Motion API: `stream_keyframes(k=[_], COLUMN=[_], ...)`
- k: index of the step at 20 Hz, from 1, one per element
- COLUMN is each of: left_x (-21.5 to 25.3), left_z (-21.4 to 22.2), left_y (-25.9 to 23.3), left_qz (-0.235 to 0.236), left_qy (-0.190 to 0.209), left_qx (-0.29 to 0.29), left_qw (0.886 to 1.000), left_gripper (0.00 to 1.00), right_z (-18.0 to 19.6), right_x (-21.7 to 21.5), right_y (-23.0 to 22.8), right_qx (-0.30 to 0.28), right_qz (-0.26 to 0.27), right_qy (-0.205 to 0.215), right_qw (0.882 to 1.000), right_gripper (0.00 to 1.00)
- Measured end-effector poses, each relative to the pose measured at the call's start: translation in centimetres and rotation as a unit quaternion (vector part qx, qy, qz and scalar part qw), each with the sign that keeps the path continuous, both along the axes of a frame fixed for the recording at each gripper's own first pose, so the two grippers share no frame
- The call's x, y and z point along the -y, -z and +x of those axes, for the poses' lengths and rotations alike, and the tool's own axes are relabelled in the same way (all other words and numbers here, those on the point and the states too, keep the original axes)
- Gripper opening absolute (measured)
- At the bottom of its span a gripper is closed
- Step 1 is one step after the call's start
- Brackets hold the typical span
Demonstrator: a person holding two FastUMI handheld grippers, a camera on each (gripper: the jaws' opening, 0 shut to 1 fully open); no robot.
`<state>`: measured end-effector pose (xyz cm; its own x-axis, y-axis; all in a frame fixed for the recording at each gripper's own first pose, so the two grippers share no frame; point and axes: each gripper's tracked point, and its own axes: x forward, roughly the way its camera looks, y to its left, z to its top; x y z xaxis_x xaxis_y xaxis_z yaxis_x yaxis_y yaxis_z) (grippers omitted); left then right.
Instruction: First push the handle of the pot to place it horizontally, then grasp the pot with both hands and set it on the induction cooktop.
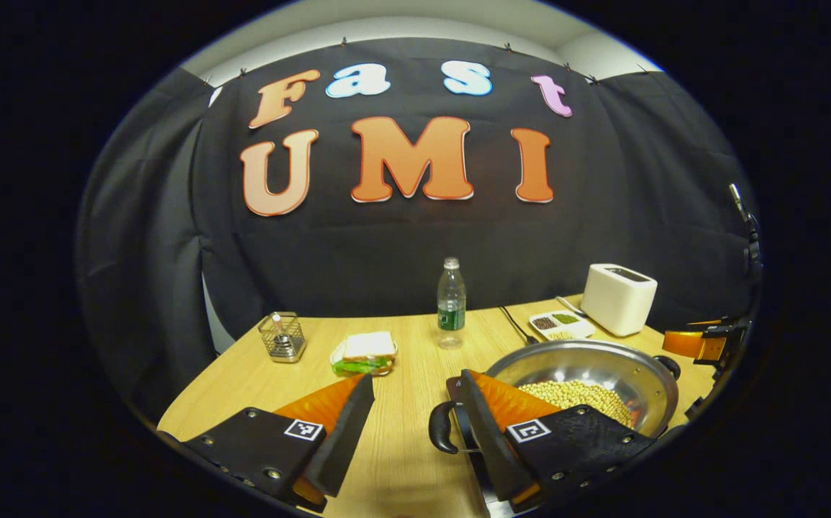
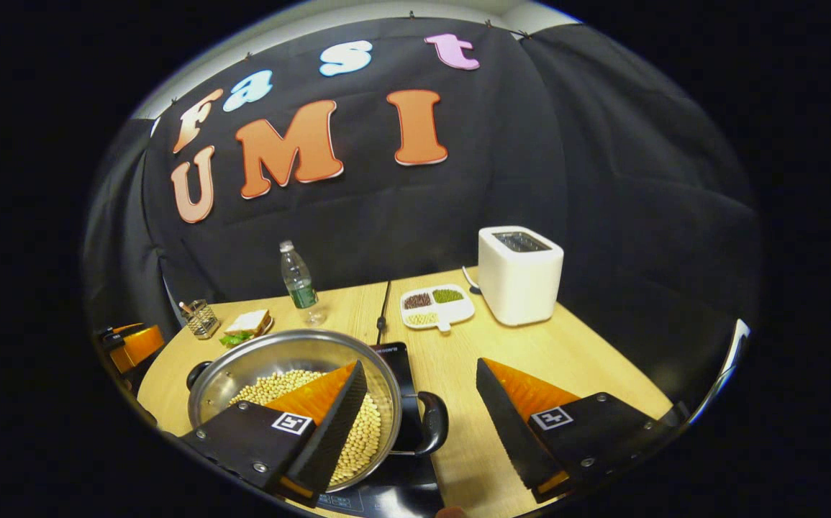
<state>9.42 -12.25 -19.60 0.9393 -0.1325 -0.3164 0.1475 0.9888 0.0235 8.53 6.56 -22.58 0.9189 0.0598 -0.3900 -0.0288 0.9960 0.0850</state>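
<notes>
The left gripper (image 1: 415,432) and right gripper (image 2: 421,414) are both apart, each straddling a handle of the pot (image 2: 293,392); I judge both should clamp evenly before lifting.

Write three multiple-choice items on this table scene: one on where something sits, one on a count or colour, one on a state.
1. What does the pot sit on?
A. the black cooktop
B. the toaster
C. the sandwich plate

2. How many compartments does the small white tray have?
A. one
B. three
C. six

3. How do the right tongs stand?
A. shut on the bottle
C. shut on the toaster cord
B. open, one finger over the pot, one beside it

Answers: 1 A, the cooktop shows under the pot in the right gripper view. 2 B, the tray holds three separate heaps, dark, green and pale. 3 B, a wide gap lies between the fingers, with the pot's handle in it.
</notes>
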Motion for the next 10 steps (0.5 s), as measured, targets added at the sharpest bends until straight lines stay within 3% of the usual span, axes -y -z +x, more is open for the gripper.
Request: stream_keyframes(k=[5,10], left_x=[-3.9,-8.0], left_z=[-1.9,-5.1], left_y=[-9.8,-18.2], left_qz=[-0.001,-0.024], left_qy=[-0.029,-0.029], left_qx=[0.069,0.103], left_qw=[0.997,0.994], left_gripper=[0.77,0.77], right_z=[-3.2,-6.5], right_x=[-0.2,1.0], right_y=[-10.6,-20.2], right_qx=[0.087,0.155], right_qz=[-0.006,0.001], right_qy=[-0.024,-0.031], right_qw=[0.996,0.987], right_gripper=[0.95,0.95])
